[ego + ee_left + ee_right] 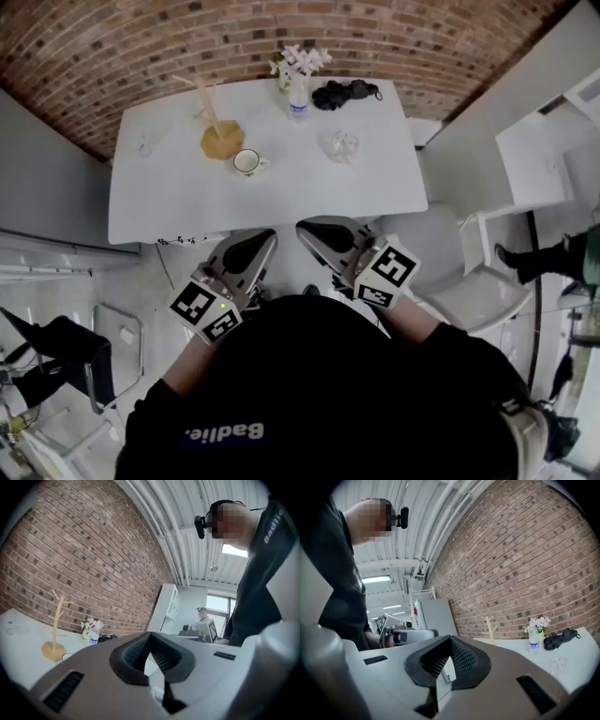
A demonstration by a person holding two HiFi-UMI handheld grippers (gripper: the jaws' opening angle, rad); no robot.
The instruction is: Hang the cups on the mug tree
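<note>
1. The left gripper (150,639) is held level in front of the person, short of the near edge of the white rectangular table (169,197). Its black ribbed pads are pressed together with nothing between them.
2. The right gripper (451,641) sits just beside the left one, also level. Its jaws are closed tight and empty too.
3. The pale wooden mug tree with a round base (221,139) stands upright on the table, well ahead of the left gripper and slightly to its left. Its pegs are bare.
4. A white ceramic cup with a dark rim (247,162) stands upright just beside the tree's base, on the side nearer the grippers. It is almost straight ahead of the left gripper and well apart from it.
5. A clear glass cup (344,146) stands well ahead of the right gripper, about as far off as the white cup.
6. A second small clear glass (147,143) sits farther left than the tree, near the table's left edge.
7. Along the table's far edge, ahead of and between the two grippers, are a vase of pale flowers (298,64) and a clear plastic bottle with a blue label (297,101). A black folded bundle (345,93) lies just to their right.
8. A red brick wall (141,47) rises beyond the table.
9. A white chair (469,281) stands to the right of the right gripper.
</note>
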